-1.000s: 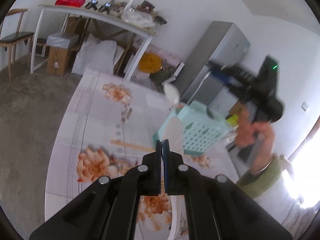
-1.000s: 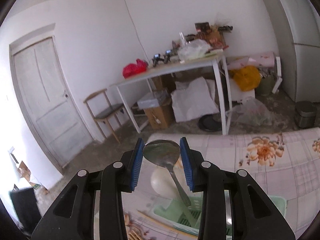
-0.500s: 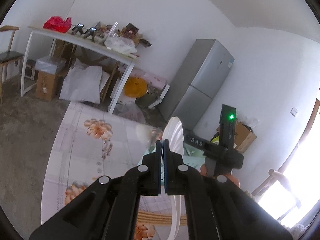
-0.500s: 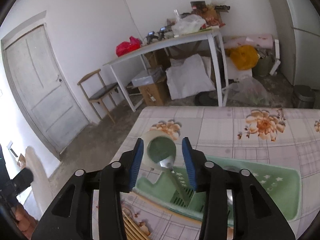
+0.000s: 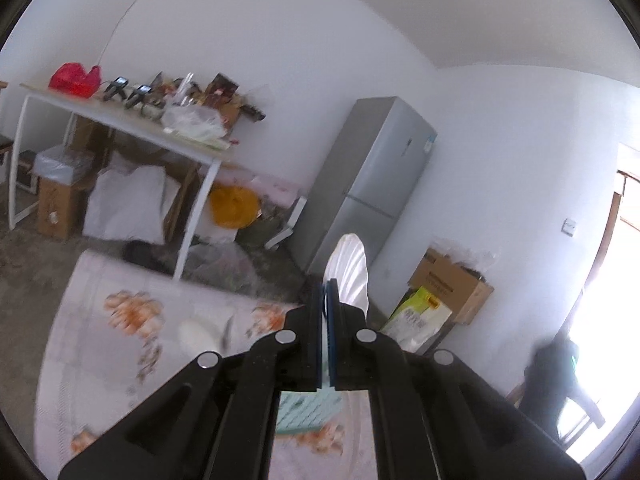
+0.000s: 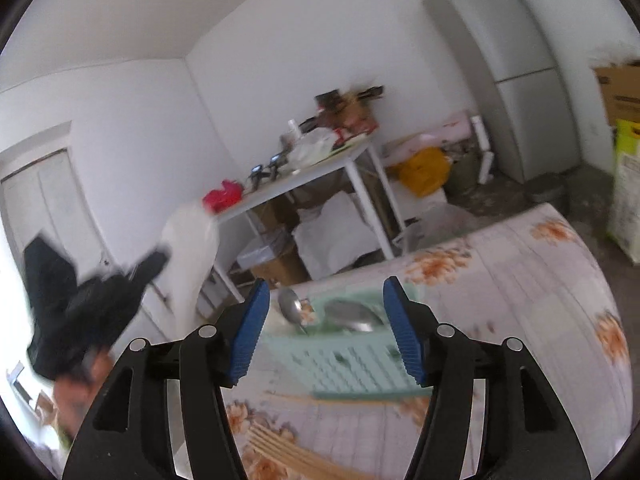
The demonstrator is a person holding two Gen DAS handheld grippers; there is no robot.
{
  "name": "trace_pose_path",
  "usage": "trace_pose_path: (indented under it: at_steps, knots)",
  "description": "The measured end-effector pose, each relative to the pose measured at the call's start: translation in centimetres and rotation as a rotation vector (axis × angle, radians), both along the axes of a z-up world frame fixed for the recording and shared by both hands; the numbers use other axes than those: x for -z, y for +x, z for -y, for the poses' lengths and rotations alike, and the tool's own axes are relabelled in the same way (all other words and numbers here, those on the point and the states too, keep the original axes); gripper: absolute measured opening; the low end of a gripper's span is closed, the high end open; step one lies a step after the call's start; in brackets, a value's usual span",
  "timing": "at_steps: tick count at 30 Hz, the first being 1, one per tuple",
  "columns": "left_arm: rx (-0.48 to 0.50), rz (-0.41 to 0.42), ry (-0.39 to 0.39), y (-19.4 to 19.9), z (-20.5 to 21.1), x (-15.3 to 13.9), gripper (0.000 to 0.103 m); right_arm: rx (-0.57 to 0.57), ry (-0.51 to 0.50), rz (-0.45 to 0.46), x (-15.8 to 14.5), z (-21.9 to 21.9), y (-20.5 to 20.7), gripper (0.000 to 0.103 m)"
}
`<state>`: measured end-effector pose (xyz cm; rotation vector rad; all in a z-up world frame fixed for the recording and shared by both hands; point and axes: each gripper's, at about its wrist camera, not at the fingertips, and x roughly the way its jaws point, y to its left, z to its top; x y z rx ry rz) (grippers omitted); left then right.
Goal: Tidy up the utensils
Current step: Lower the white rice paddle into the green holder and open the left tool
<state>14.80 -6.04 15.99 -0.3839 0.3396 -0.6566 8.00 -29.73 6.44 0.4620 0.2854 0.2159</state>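
My left gripper (image 5: 325,300) is clamped on a white ladle (image 5: 349,270), its ribbed bowl standing up above the closed fingertips, raised over the table (image 5: 100,360) with the room's far wall behind it. From the right wrist view the same ladle (image 6: 192,248) shows as a pale blurred shape held high at the left, beside my left hand (image 6: 76,392). My right gripper (image 6: 326,336) hangs with its blue pads (image 6: 248,332) wide apart and nothing between them, just above the near wall of the green basket (image 6: 360,368). Inside the basket lie two metal spoons: one (image 6: 292,308) leans at the left end with its bowl up over the rim, and a larger one (image 6: 352,316) lies along the back. The picture is smeared there, so I cannot tell if they touch. A white spoon (image 5: 196,338) lies on the flowered cloth to the left of my left gripper. Wooden chopsticks (image 6: 288,452) rest on the table in front of the basket, and one more stick (image 6: 360,400) lies just along its near side.
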Motion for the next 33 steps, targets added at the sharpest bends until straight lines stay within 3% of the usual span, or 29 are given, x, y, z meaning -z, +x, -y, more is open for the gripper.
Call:
trace_pose_path:
  at_steps: [7, 14, 20, 27, 33]
  knots:
    - [-0.024, 0.044, -0.048, 4.0, 6.4, 0.4, 0.001, 0.035, 0.064, -0.049, 3.0, 1.1, -3.7, 0.058]
    - [-0.150, 0.089, 0.038, 7.4, 12.5, 3.0, 0.001, 0.037, 0.106, -0.072, 4.5, 2.3, -3.7, 0.058]
    - [-0.215, 0.146, 0.146, 7.8, 15.8, 5.9, 0.001, 0.028, 0.139, -0.091, 5.8, 3.3, -3.9, 0.058]
    - [-0.239, 0.204, 0.226, 6.8, 16.8, 8.3, 0.001, 0.019, 0.165, -0.103, 7.0, 4.0, -5.0, 0.058]
    - [-0.207, 0.183, 0.239, 5.4, 16.0, 9.9, 0.002, 0.027, 0.164, -0.096, 6.9, 4.1, -5.5, 0.058]
